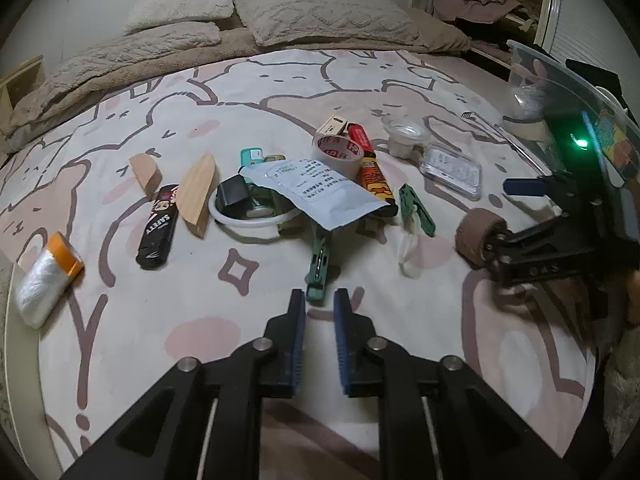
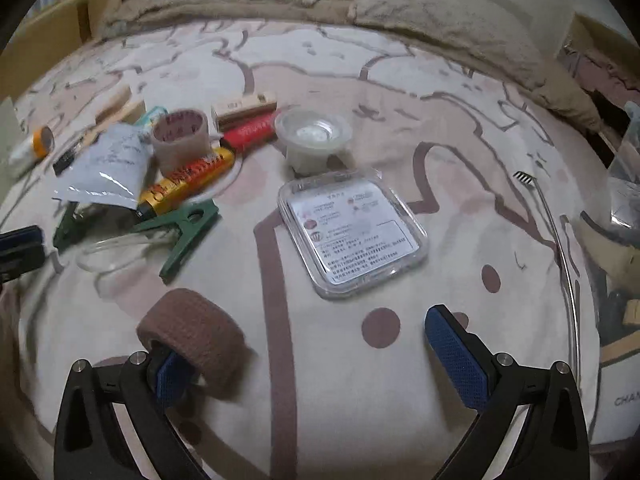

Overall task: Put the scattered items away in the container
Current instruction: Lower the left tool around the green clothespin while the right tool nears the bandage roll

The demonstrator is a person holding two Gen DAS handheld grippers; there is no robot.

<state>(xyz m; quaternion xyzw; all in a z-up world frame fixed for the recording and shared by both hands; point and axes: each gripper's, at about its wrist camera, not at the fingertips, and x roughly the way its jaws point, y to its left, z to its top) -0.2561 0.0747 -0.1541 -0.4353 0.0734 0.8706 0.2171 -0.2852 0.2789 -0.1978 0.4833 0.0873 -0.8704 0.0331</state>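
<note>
A bed sheet point(image 1: 280, 92) printed with cartoon bears covered the whole work surface, with beige pillows point(image 1: 320, 16) along its far edge at twelve o'clock and a shelf of rumpled clothes point(image 1: 476, 0) at one o'clock. At nine o'clock lay a plastic-wrapped roll point(image 1: 46, 280), then a black lighter point(image 1: 158, 226) and two wooden blocks point(image 1: 198, 196). The centre held a heap: a white packet point(image 1: 320, 196), a tape roll point(image 1: 338, 154) and a green clip point(image 1: 318, 268). Bare sheet stayed free in the near foreground. The left gripper point(image 1: 320, 300) stood at six o'clock with a narrow gap, nothing between its pads, just short of the clip. At three o'clock the right gripper point(image 2: 320, 350) stood wide, a brown bandage roll point(image 2: 196, 340) slung on its left finger. The clear container point(image 1: 560, 92) sat at two o'clock, at the sheet's right edge.
</note>
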